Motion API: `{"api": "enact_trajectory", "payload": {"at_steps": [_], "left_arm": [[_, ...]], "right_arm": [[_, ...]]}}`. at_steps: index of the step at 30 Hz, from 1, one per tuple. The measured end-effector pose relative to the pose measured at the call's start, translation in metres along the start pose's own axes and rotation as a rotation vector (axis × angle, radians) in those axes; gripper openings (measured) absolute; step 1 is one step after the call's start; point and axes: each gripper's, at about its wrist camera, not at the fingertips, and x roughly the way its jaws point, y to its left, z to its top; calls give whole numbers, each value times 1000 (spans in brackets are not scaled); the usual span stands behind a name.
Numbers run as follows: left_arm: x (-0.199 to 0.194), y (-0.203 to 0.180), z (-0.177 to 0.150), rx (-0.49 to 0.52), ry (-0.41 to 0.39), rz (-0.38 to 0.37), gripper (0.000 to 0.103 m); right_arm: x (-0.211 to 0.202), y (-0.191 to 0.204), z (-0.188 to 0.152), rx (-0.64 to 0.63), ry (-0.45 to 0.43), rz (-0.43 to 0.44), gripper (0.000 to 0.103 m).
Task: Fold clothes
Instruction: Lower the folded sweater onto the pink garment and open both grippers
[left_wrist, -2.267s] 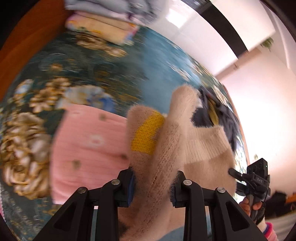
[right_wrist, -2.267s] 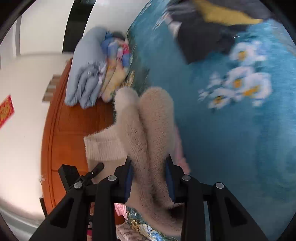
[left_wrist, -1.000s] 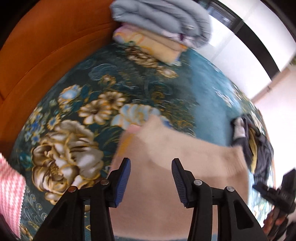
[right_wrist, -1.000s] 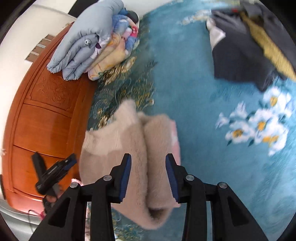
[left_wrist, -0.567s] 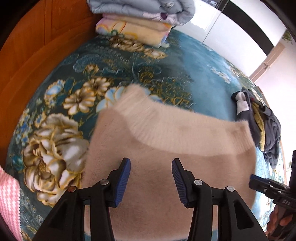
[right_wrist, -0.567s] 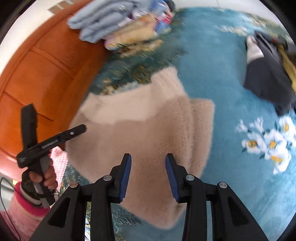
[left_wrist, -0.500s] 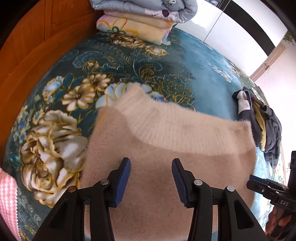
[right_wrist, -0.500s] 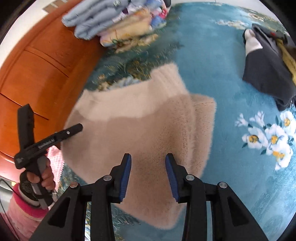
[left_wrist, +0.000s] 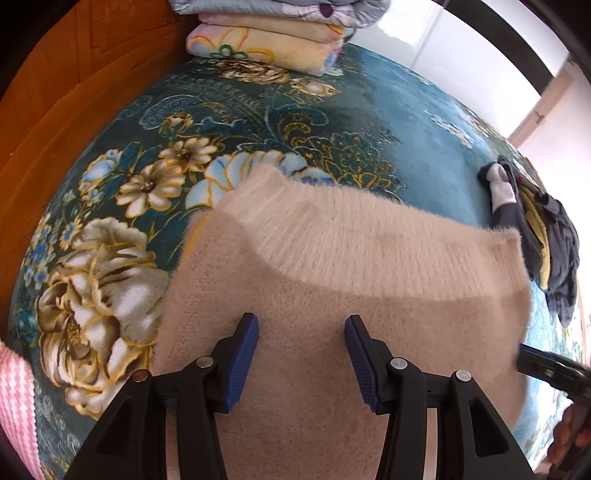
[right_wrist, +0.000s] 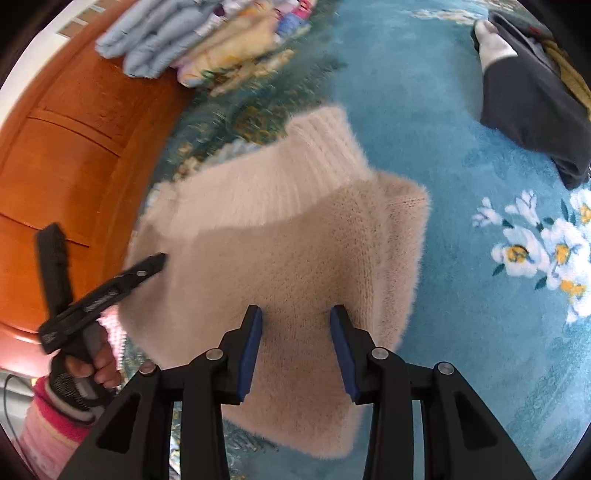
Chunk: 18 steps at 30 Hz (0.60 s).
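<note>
A fuzzy beige sweater (left_wrist: 332, 280) lies folded on the teal flowered blanket (left_wrist: 258, 110), its ribbed hem on the far side. It also shows in the right wrist view (right_wrist: 295, 240). My left gripper (left_wrist: 301, 354) is open and empty, just above the sweater's near part. My right gripper (right_wrist: 295, 339) is open and empty over the sweater's near right part. The left gripper shows in the right wrist view (right_wrist: 122, 277) beside the sweater's left edge. The right gripper's tip shows in the left wrist view (left_wrist: 546, 365) at the sweater's right edge.
A stack of folded bedding (left_wrist: 273, 33) lies at the far end by the orange wooden headboard (left_wrist: 55, 92). A dark pile of clothes (right_wrist: 532, 92) lies on the blanket to the right. A pink knit garment (left_wrist: 14, 398) sits at the near left.
Both grippers let go of the sweater, which was held bunched up and now lies flat and folded. Both have since drawn back slightly and stay open.
</note>
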Motion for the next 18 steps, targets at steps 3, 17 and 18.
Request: {"api": "enact_trajectory", "payload": {"at_steps": [3, 17, 18], "left_arm": [[-10, -3, -3, -46, -19, -37, 55], [-43, -49, -69, -31, -68, -85, 82], [-43, -52, -74, -16, -78, -68, 87]], "right_arm": [[-20, 1, -9, -23, -64, 19, 40], [-43, 6, -88, -80, -138, 38, 51], [-42, 6, -94, -81, -131, 37, 51]]}}
